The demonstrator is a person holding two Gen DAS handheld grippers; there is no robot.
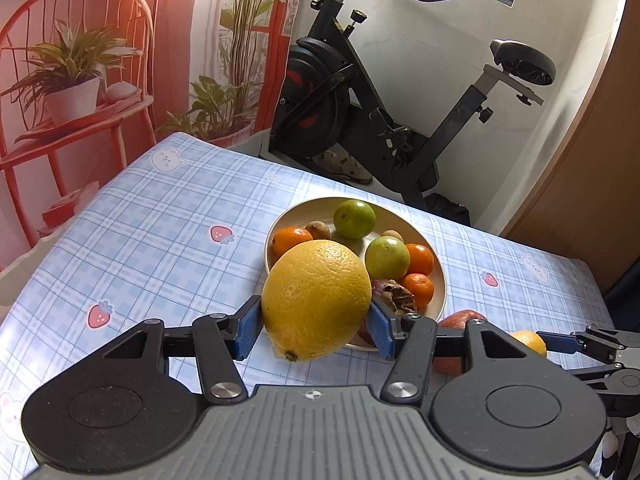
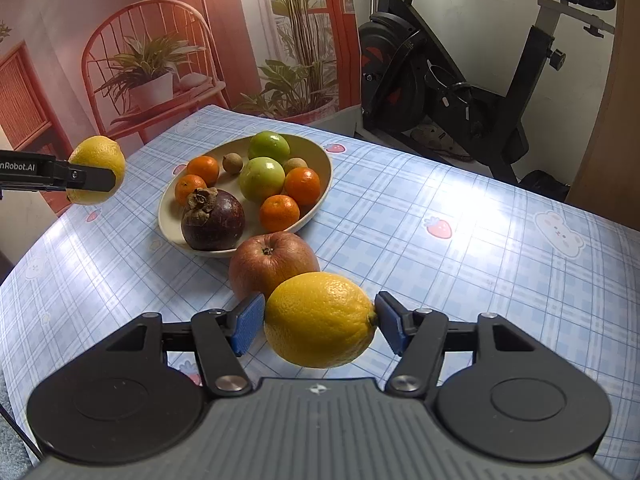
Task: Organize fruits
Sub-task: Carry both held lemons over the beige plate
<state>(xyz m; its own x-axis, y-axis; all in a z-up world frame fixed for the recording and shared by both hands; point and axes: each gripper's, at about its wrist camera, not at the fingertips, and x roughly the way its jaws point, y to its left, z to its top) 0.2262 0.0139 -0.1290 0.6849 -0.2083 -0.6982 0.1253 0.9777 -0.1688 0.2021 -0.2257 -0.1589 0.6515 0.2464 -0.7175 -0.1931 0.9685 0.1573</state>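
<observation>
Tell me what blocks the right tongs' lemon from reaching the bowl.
The red apple sits on the table between the lemon in the right tongs and the bowl. Above the apple, nothing visible blocks.

A table [image 2: 460,208] covered in a blue checked cloth printed with strawberries and bears carries everything. A cream bowl [image 2: 320,162] sits on it toward the far left. A red apple [image 2: 272,262] rests on the cloth at the bowl's near rim; whether they touch is unclear.
</observation>
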